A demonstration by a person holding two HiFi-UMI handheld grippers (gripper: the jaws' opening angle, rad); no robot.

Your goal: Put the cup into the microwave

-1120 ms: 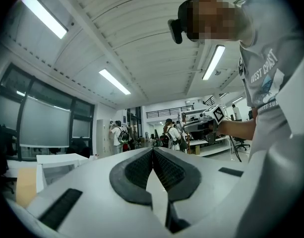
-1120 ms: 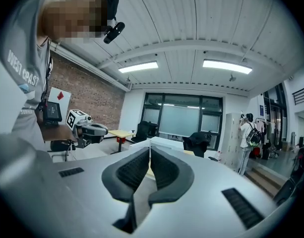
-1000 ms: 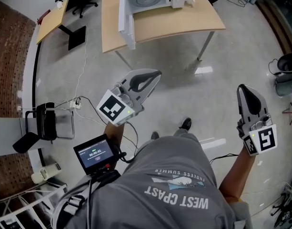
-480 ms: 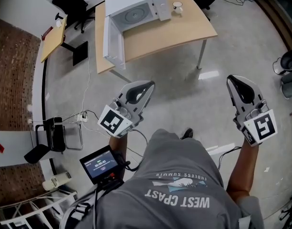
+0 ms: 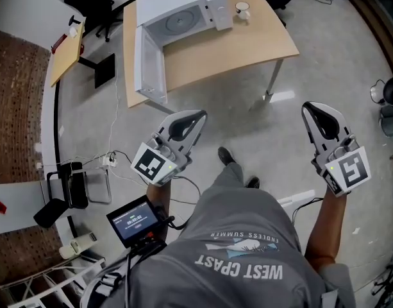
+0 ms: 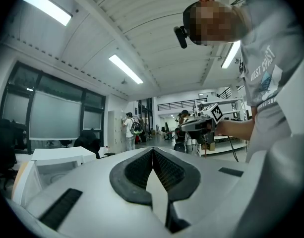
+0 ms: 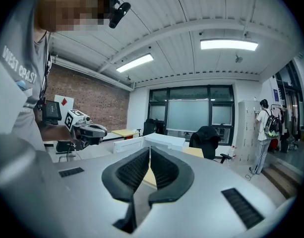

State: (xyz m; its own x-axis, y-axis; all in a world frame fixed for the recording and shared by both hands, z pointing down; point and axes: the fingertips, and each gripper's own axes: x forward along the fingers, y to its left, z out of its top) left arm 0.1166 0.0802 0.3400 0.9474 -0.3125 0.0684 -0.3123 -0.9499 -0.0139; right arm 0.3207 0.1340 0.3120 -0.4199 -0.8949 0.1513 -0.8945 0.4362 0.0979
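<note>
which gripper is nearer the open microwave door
Left. The left gripper is just short of the microwave door; the right gripper is much farther, off to the right past the table leg.

Well ahead of the left gripper, on the table: the microwave, its door swung open over the table's near left edge. Just right of the microwave, ahead and left of the right gripper: the cup, on the same table. Far left of the left gripper: a smaller desk. Behind the left gripper: a screen.
</note>
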